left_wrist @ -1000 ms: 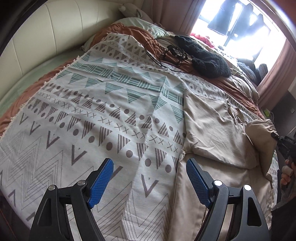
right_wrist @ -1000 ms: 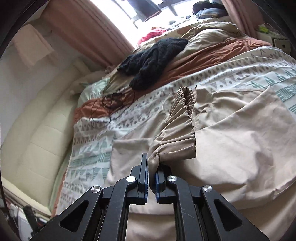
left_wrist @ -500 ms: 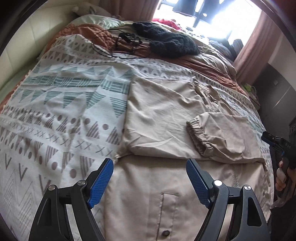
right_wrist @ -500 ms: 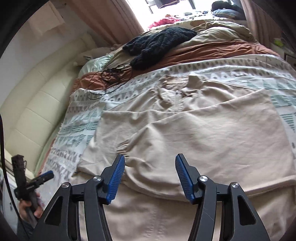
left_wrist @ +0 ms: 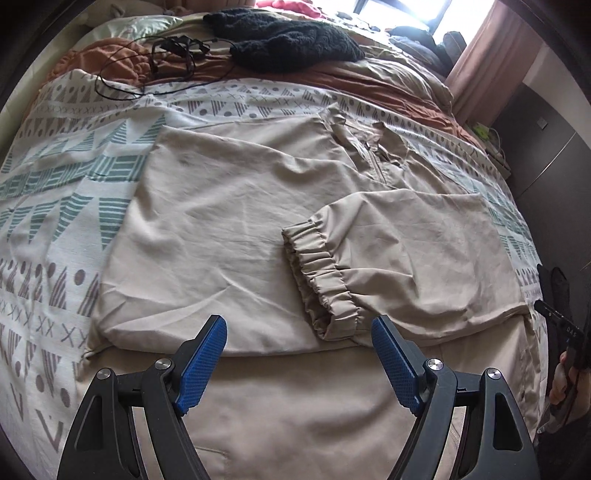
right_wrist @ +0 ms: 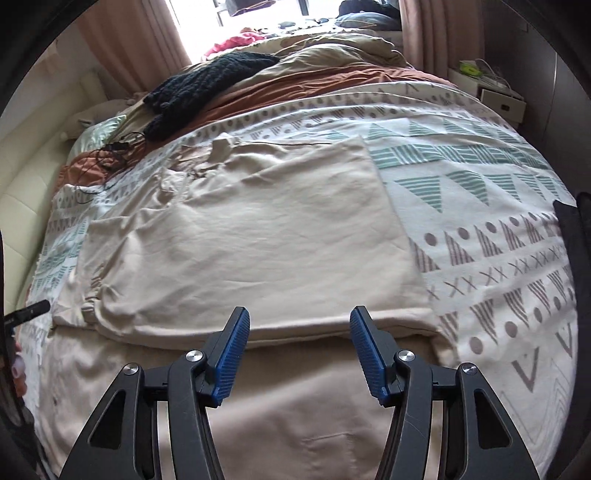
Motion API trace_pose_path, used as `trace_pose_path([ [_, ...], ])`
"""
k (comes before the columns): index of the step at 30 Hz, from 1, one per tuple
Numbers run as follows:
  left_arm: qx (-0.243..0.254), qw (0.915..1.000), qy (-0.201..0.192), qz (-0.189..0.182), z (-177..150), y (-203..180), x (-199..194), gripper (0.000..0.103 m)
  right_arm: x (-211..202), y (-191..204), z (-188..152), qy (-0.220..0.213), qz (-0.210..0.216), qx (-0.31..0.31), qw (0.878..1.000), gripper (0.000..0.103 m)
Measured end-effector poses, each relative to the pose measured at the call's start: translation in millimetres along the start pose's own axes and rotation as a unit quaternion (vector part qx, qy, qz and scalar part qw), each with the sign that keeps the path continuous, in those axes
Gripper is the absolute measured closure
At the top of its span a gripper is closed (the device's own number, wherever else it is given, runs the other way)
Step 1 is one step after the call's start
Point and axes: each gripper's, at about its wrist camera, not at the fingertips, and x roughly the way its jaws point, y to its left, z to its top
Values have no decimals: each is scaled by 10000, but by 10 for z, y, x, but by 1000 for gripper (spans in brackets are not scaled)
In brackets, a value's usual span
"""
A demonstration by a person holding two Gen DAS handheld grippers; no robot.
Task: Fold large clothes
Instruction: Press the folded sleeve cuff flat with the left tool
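Soft daylight from the blown-out window [right_wrist: 236, 14]; sharp centre, fisheye-bent dark edges.

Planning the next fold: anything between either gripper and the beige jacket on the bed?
Nothing visible. Left gripper and right gripper are both open over the beige jacket, nothing between the jaws. The black knit and cables lie beyond it, clear.

patterned bedspread [left_wrist: 66, 192], beige jacket [left_wrist: 221, 229], black knit [left_wrist: 288, 33]
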Motion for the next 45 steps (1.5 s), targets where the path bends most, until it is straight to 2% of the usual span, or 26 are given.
trace_pose_path([
  [5,83,9991,403,39,24,-210,433,21,97,-328,-77,169,-381,-195,9989,46],
  [10,394,9950,725,562,13,-305,746,22,317,-482,-122,471,-651,-461,9957,46],
  [13,412,9941,751,661,27,-295,821,27,373,-491,-167,508,-683,-623,9944,46],
  [17,438,9941,693,704,117,-333,825,51,447,-508,-194,584,-850,-711,9921,46],
  [19,424,9938,676,780,163,-338,855,54,461,-572,-190,545,-903,-546,9929,47],
  [21,428,9936,627,839,189,-338,878,56,500,-673,-185,569,-953,-319,9933,56],
  [25,405,9939,551,860,221,-315,920,56,493,-811,-210,444,-814,31,9957,61],
  [28,453,9942,514,824,203,-304,908,55,482,-846,-210,376,-882,104,9953,70],
  [31,439,9950,493,747,188,-257,891,52,473,-928,-210,311,-819,407,9953,70],
  [35,164,9959,582,667,192,-209,797,49,462,-849,-195,427,-1010,294,9935,70],
  [39,361,9966,459,574,101,-220,510,49,189,-854,-260,287,-705,333,9965,67],
  [41,484,9962,331,649,13,-205,334,48,24,-842,-314,178,-669,273,9972,67],
  [43,456,9970,245,582,-81,-141,172,44,-118,-823,-383,95,-596,251,9979,67],
  [45,393,9975,200,549,-171,-56,32,42,-223,-796,-450,79,-494,209,9985,59],
])
